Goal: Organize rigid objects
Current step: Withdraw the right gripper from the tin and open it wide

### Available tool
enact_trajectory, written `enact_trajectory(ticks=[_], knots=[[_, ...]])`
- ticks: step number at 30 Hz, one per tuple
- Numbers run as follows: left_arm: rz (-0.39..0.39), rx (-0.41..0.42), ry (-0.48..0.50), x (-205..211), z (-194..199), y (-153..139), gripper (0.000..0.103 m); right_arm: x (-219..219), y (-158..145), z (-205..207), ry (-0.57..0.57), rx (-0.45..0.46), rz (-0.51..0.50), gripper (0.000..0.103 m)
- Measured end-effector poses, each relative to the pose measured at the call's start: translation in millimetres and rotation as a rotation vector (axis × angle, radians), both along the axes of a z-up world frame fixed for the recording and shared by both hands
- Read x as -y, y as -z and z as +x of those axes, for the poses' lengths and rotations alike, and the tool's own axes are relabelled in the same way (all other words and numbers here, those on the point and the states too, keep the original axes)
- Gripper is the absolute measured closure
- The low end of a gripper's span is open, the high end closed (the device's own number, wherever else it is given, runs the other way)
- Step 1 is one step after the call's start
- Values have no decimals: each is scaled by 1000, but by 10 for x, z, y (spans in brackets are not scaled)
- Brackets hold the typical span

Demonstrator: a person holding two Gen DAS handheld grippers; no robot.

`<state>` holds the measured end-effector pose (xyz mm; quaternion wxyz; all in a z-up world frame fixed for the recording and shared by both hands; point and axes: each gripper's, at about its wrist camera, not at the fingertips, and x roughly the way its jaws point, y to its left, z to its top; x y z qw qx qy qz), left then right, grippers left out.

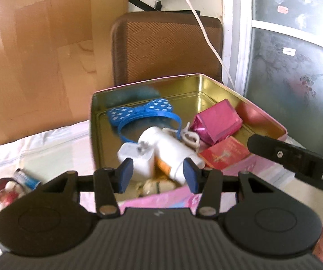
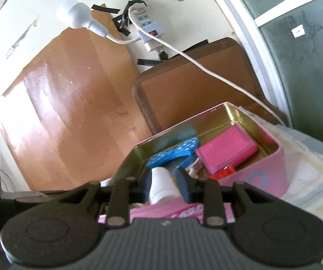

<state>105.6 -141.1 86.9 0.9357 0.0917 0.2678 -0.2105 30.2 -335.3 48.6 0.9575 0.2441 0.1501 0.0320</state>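
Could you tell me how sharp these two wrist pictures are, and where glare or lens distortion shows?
Left wrist view: the white bottle in the tin is smeared by motion blur, the blue bow headband a little sharper; the window frame bows from the fisheye. Right wrist view: soft overall, with glare on the wooden board, and the whole scene leans.

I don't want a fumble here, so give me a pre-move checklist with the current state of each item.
1. Left gripper free: ok, jaws apart, nothing held.
2. Right gripper free: ok, jaws apart, nothing held.
3. Tin open: ok, no lid on it.
4. Everything packed: not ok, figurine and tube lie outside on the cloth.
5. White bottle settled in tin: cannot tell, blurred.
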Motion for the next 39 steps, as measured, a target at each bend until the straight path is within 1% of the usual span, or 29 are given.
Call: enact_trajectory(ticks=[7, 17, 24, 26, 28, 30, 32, 34, 35, 36, 38, 39], knots=[[-7, 12, -40, -271, -224, 52, 51, -282, -18, -129, -41, -10, -14, 77], [-6, 29, -104, -661, -395, 158, 51, -670, -43, -155, -100, -26, -53, 74], [-15, 28, -145, -903, -490, 235, 51, -951, -46, -180, -130, -39, -116, 73], [-11, 19, -161, -960, -508, 264, 40, -1012, -51, -193, -123, -41, -132, 69], [-6, 20, -171, -1021, -535, 288, 36, -1070, -60, -211, -113, -43, -147, 61], [-5, 28, -180, -1070, -568, 296, 33, -1121, -67, -228, -107, -47, -157, 58], [-7, 38, -186, -1122, -598, 295, 18, -1167, -66, -242, -105, -55, -161, 56], [-10, 64, -192, -1151, -648, 280, 10, -1202, -63, -251, -107, -66, -159, 52], [-8, 75, -194, -1154, -673, 274, 7, -1219, -64, -259, -107, -68, -159, 51], [-3, 85, -194, -1158, -697, 264, 5, -1233, -66, -270, -107, -70, -160, 47], [2, 92, -185, -1157, -720, 250, 0, -1266, -76, -287, -108, -74, -163, 40], [3, 95, -182, -1159, -736, 248, 0, -1282, -80, -297, -108, -75, -164, 34]])
